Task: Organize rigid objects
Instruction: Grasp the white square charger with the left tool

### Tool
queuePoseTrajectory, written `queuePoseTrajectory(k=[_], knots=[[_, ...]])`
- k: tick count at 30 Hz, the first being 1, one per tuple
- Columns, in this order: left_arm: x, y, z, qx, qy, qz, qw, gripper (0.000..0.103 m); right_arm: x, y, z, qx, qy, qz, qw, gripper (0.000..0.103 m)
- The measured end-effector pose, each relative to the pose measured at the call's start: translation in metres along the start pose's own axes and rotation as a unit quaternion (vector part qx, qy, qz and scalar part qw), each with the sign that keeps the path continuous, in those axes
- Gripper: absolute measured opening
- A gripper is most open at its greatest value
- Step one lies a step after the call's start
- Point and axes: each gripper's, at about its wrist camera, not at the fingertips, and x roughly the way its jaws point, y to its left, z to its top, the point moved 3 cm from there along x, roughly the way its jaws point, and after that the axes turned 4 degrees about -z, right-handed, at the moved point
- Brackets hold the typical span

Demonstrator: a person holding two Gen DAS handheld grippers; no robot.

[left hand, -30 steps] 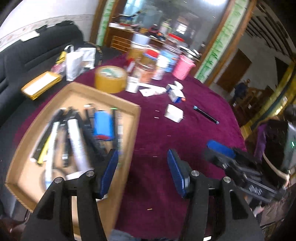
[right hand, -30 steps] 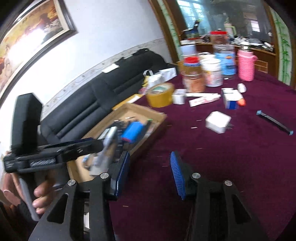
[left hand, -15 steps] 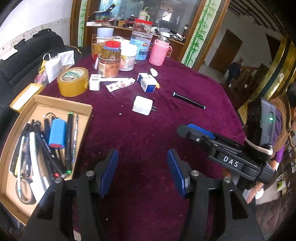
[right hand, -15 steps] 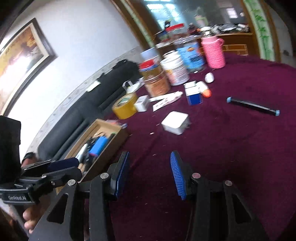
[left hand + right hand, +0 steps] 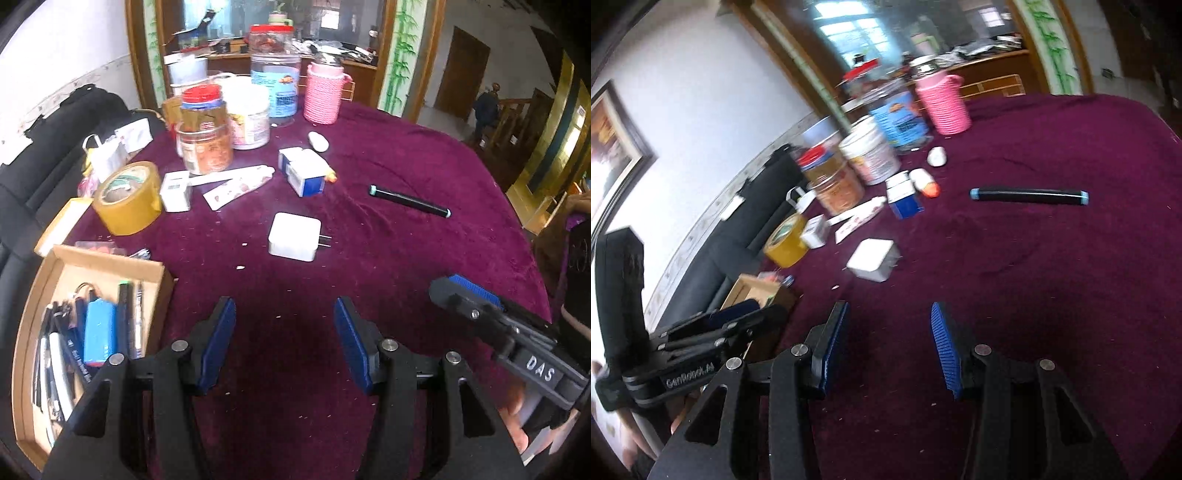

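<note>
Left claw (image 5: 284, 343): jaws spread, nothing between the ribbed blue pads, only bare cloth beneath. Right claw (image 5: 890, 347): likewise released and empty, hanging over the tabletop (image 5: 424, 155), which is draped in plum-coloured velvety fabric flecked with pale crumbs.

White wall charger (image 5: 294, 242), a rounded square block with two metal prongs, lies straight ahead of the left claw, well apart. In the right wrist view the same charger (image 5: 873, 259) sits ahead and slightly left of the pads. Black cylindrical pen (image 5: 409, 201) with teal end caps lies farther off to the right; from the right claw it lies ahead, crosswise (image 5: 1029, 195).

Shallow cardboard tray (image 5: 107, 264) sits at left of the left claw, holding pens, markers and a blue battery pack (image 5: 99, 332). Beyond: a roll of tan packing tape (image 5: 127, 197), a small blue-white carton (image 5: 301, 171), clear plastic jars with red lids, and a pink ribbed cup (image 5: 325, 96).
</note>
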Motion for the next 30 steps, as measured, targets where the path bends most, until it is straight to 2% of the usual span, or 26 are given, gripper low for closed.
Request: queuePoseTrajectory(k=[9,14,23,25,27,30], knots=[[0.031,-0.016,0.010,0.025,0.017,0.007,0.9995,0.054,0.002,-0.019,0.006,0.025,-0.009,-0.045,0.999,0.041],[0.065,-0.012,0.023,0.007,0.056,-0.007,0.9984,0.054,-0.002,-0.033,0.010,0.051,-0.014,-0.045,0.998,0.041],[0.110,-0.009,0.054,0.003,0.055,0.015,0.9984,0.054,-0.015,-0.046,0.016,0.080,-0.028,-0.049,0.995,0.041],[0.116,-0.005,0.056,0.006,0.051,0.046,0.9976,0.054,-0.014,-0.046,0.016,0.081,-0.024,-0.044,0.995,0.041],[0.126,-0.006,0.055,0.015,0.067,0.040,0.9969,0.055,-0.016,-0.045,0.016,0.079,-0.025,-0.042,0.996,0.041],[0.133,-0.007,0.058,0.026,0.058,0.035,0.9974,0.057,-0.020,-0.044,0.018,0.074,-0.031,-0.048,0.996,0.041]])
